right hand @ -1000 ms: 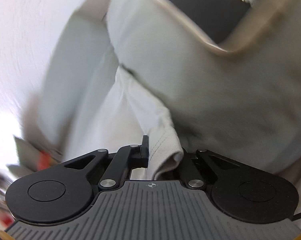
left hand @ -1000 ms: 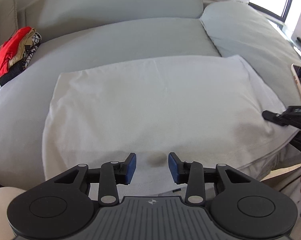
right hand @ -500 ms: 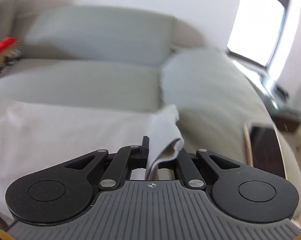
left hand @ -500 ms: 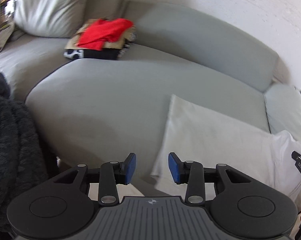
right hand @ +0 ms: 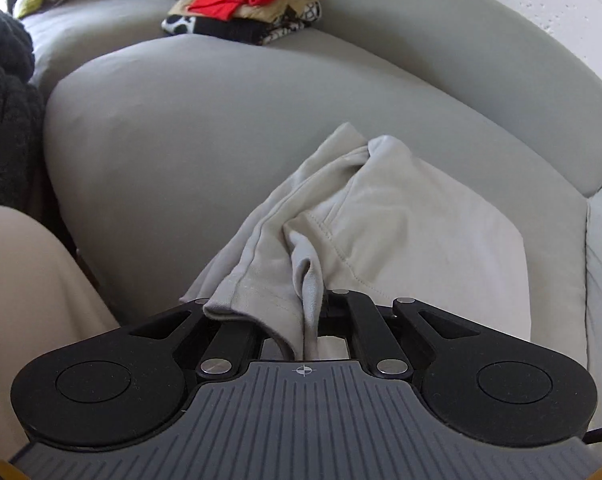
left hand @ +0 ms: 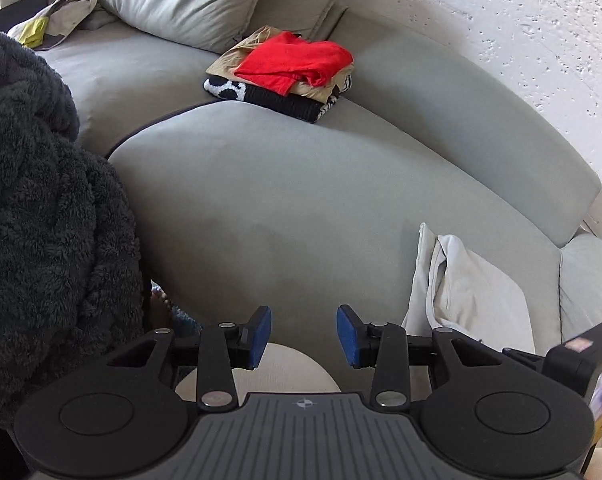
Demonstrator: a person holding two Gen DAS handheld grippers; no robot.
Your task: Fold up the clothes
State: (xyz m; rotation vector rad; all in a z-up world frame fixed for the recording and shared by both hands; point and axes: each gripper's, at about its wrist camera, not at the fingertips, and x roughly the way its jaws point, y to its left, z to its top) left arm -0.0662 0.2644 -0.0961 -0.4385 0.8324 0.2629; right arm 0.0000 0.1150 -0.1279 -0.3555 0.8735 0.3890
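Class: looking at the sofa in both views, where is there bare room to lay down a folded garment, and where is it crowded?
The widest free patch is the middle of the grey seat cushion, bordered by the stack of folded clothes at the back, the dark fluffy blanket and the pale garment. It is crowded where that garment lies bunched, pinched in the right gripper. The left gripper is open and empty.

The left tongs (left hand: 304, 337) point toward 12 o'clock, blue pads (left hand: 260, 335) spread apart and bare. The right tongs (right hand: 313, 316) appear clamped together, their tips mostly hidden under cloth.
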